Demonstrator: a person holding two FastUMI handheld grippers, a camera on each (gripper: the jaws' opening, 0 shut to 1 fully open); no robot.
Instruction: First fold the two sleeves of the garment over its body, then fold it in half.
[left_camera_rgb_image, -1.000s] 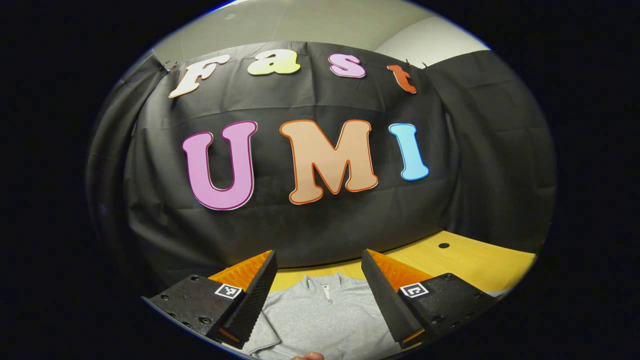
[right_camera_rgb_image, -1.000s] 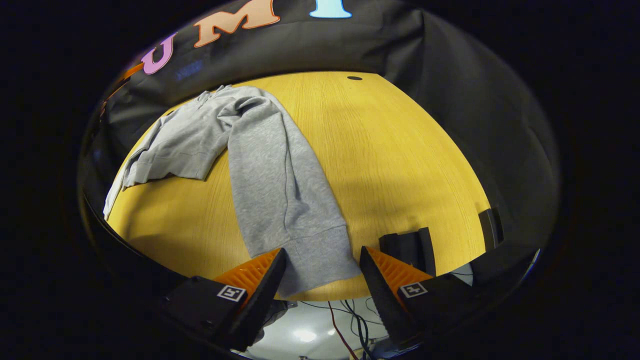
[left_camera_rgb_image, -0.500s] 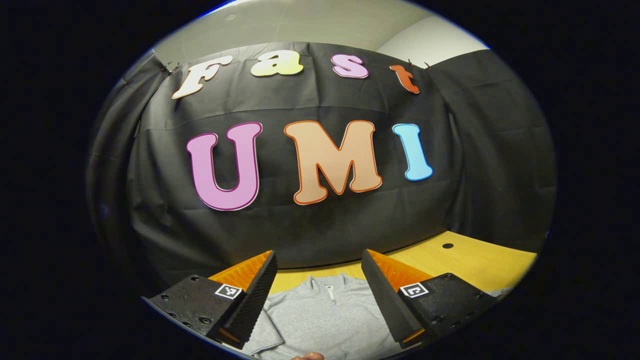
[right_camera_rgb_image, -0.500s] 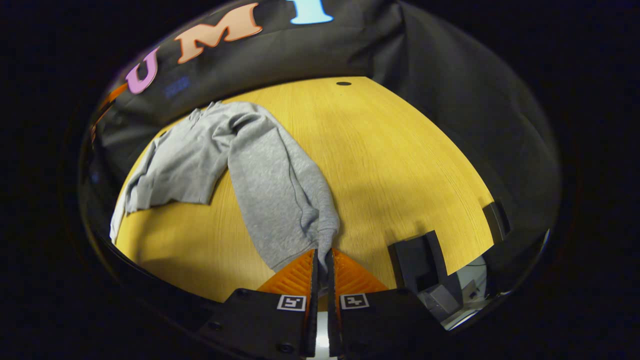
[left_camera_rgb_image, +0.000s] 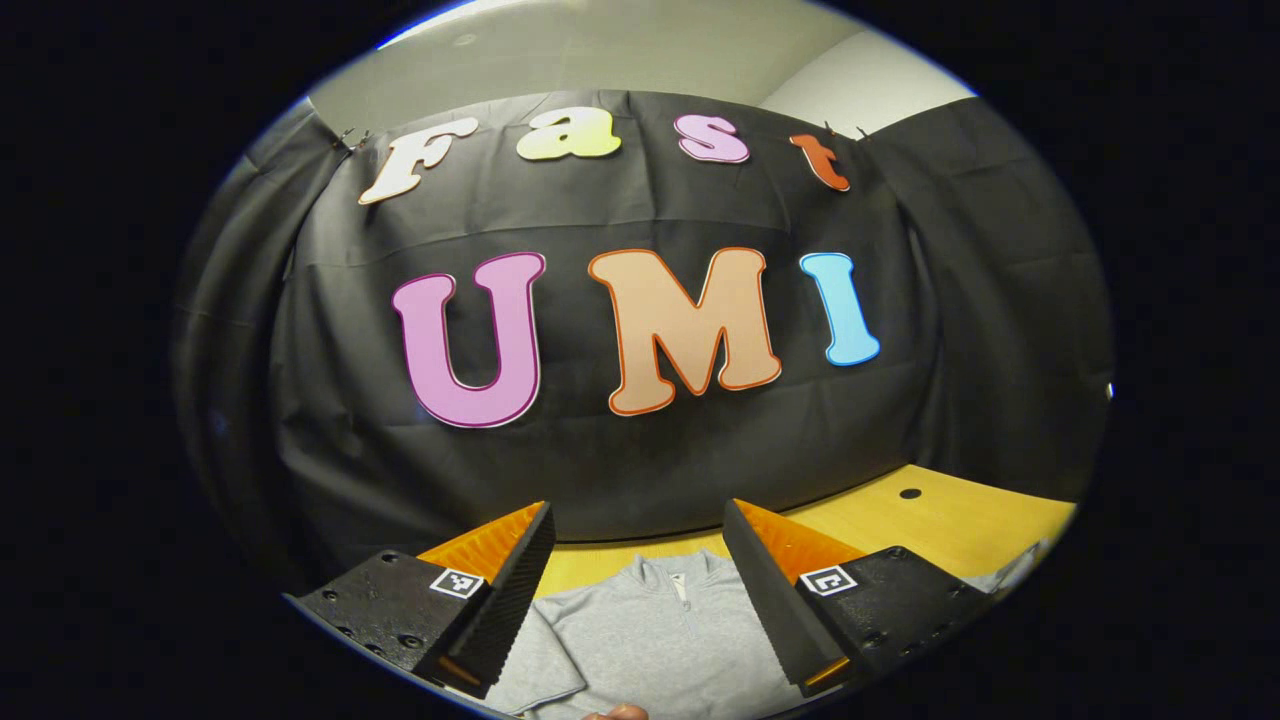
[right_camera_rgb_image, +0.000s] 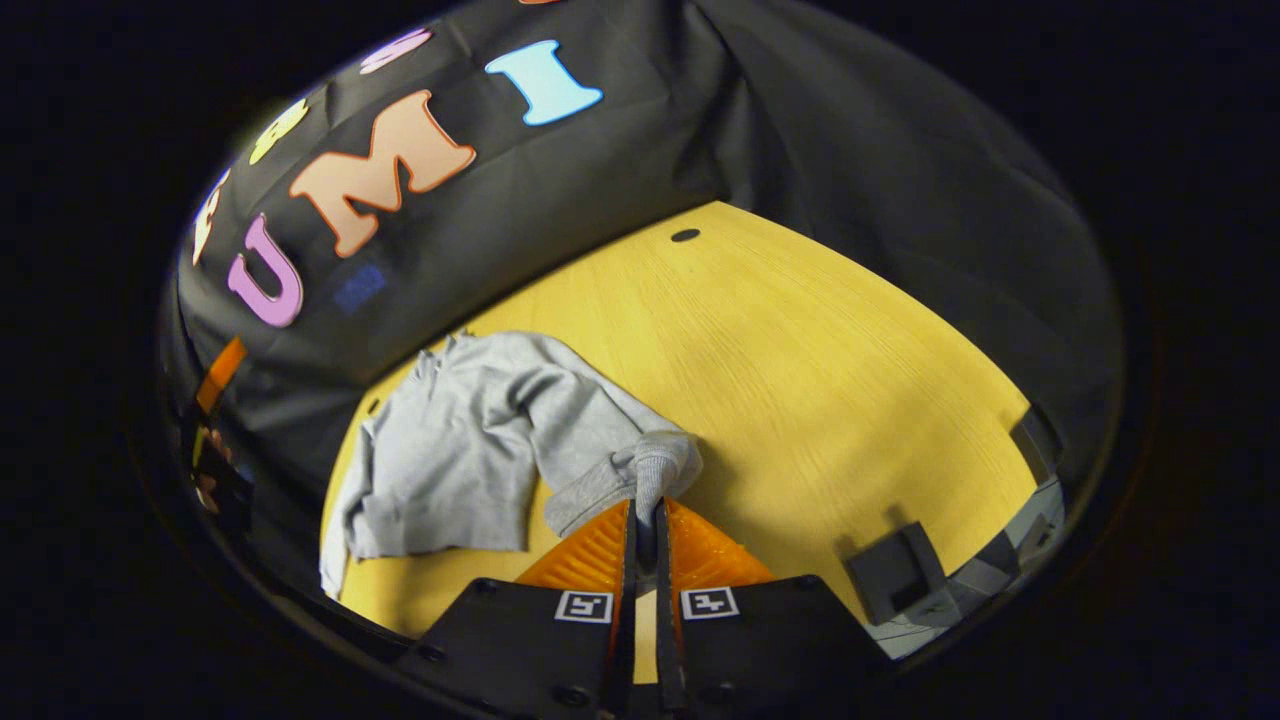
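A grey zip-neck sweatshirt (right_camera_rgb_image: 455, 460) lies on the yellow wooden table (right_camera_rgb_image: 800, 370). My right gripper (right_camera_rgb_image: 640, 515) is shut on the cuff of one sleeve (right_camera_rgb_image: 655, 465), which is lifted and bunched toward the body. In the left gripper view the sweatshirt's collar and chest (left_camera_rgb_image: 650, 630) show low between the fingers of my left gripper (left_camera_rgb_image: 640, 560), which stands open above the garment with nothing in it. A fingertip of a hand (left_camera_rgb_image: 615, 712) peeks in at the bottom edge. The other gripper (right_camera_rgb_image: 215, 440) is dimly seen at the far left of the right gripper view.
A small dark hole (right_camera_rgb_image: 685, 235) sits in the tabletop near the cloth wall. Dark blocks (right_camera_rgb_image: 900, 585) stand at the table's right edge. Bare wood spreads to the right of the garment.
My right gripper closed on the sleeve cuff, then lifted it and carried it toward the garment's body; the sleeve now bunches up. The left gripper has barely shifted and stays open.
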